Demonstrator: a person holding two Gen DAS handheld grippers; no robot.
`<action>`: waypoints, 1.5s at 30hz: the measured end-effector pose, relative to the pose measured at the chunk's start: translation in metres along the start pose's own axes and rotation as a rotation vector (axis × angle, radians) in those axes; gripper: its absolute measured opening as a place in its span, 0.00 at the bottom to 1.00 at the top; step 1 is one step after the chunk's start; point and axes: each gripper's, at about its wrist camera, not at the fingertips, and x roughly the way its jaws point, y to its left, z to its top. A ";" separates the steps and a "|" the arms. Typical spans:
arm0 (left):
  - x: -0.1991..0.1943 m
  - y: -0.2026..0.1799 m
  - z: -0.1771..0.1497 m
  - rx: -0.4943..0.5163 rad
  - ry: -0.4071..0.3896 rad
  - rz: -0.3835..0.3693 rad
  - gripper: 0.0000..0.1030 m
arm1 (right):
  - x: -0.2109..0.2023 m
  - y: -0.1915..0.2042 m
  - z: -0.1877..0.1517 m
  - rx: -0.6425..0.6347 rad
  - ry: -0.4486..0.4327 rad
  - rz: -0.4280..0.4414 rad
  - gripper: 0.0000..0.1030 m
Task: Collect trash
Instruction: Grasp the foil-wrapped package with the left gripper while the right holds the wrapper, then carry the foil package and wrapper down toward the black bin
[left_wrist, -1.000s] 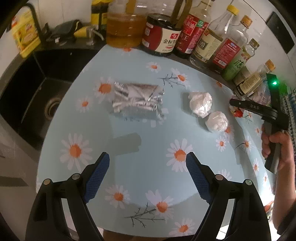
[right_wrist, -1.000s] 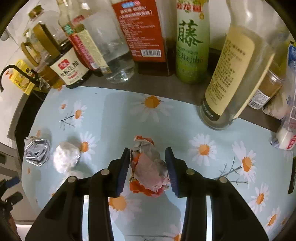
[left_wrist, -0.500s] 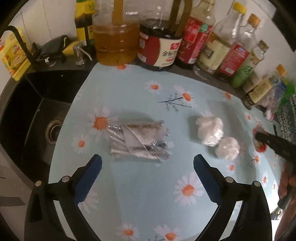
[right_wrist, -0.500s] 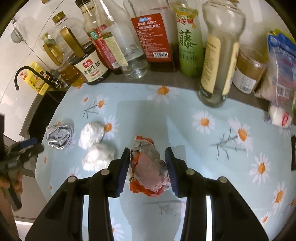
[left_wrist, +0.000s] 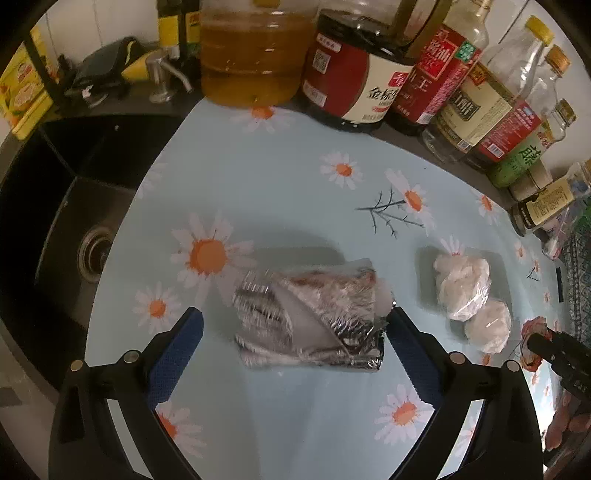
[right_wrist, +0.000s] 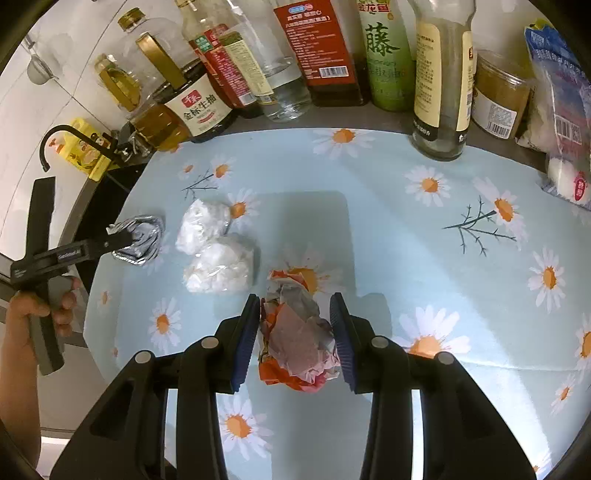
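both claws are matte black plastic: the left claw (left_wrist: 291, 354) and right claw (right_wrist: 297, 338) have blue textured pads (right_wrist: 245, 341), silver round rivets, and open triangular cut-outs in the arms.

Both wrist views steeply down, near; share daisy tablecloth (left_wrist: 280, 192).

金标生抽 on the dark soy sauce bottle (right_wrist: 201, 110), 藤 on the green bottle (right_wrist: 386, 55), 酱油王 on the red-labelled bottle (left_wrist: 436, 77)

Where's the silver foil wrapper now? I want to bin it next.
In the left wrist view the foil wrapper lies on the daisy tablecloth between the open left gripper's fingers, left of two white plastic wads.
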 end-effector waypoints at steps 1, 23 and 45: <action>0.000 -0.001 0.001 0.011 -0.008 0.003 0.92 | 0.000 0.001 -0.001 0.001 -0.001 0.001 0.39; -0.030 -0.003 -0.017 0.117 -0.088 -0.056 0.73 | -0.012 0.039 -0.019 -0.019 -0.011 -0.005 0.39; -0.096 0.032 -0.122 0.283 -0.094 -0.242 0.73 | -0.018 0.162 -0.097 0.035 -0.063 -0.058 0.39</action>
